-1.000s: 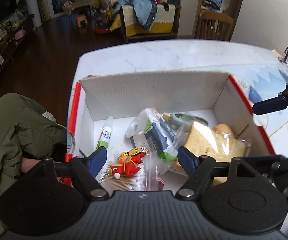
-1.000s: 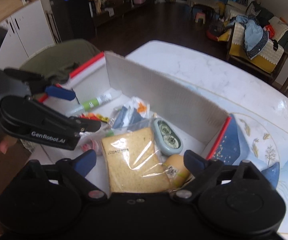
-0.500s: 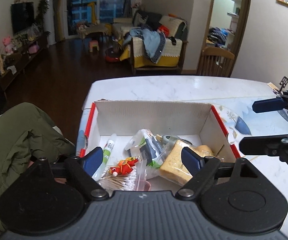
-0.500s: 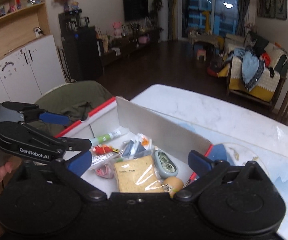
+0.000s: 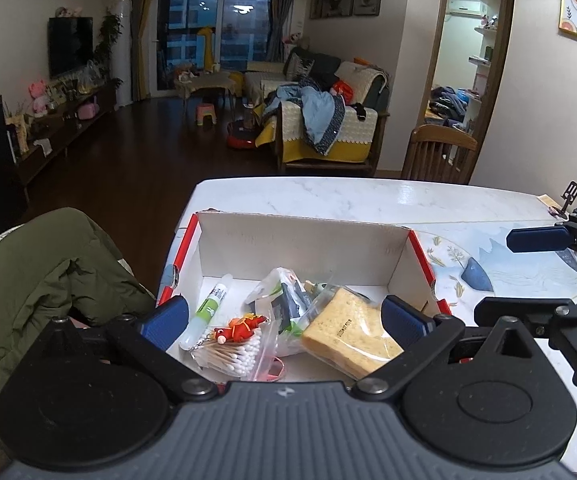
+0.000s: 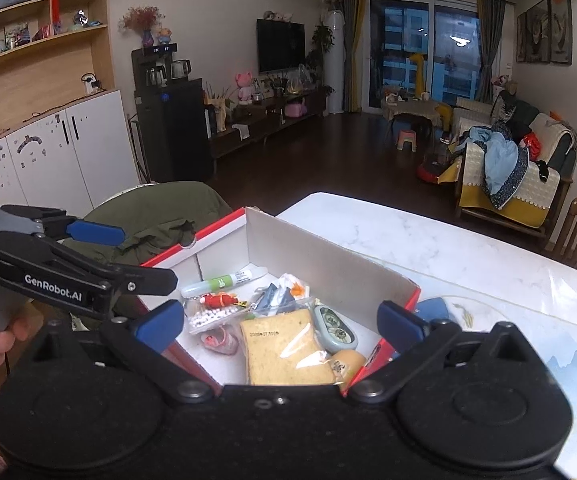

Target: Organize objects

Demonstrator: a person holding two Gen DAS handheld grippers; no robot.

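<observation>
We judge the sorting nearly done: both our left gripper and right gripper hang spread and empty above the filled box just ahead.

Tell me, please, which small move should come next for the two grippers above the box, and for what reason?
Probably draw both grippers away and finish. The left gripper and right gripper are open and hold nothing, above the cardboard box. The bagged bread, cotton swabs, red toy and green tube already lie inside it, so little seems left to place.
</observation>
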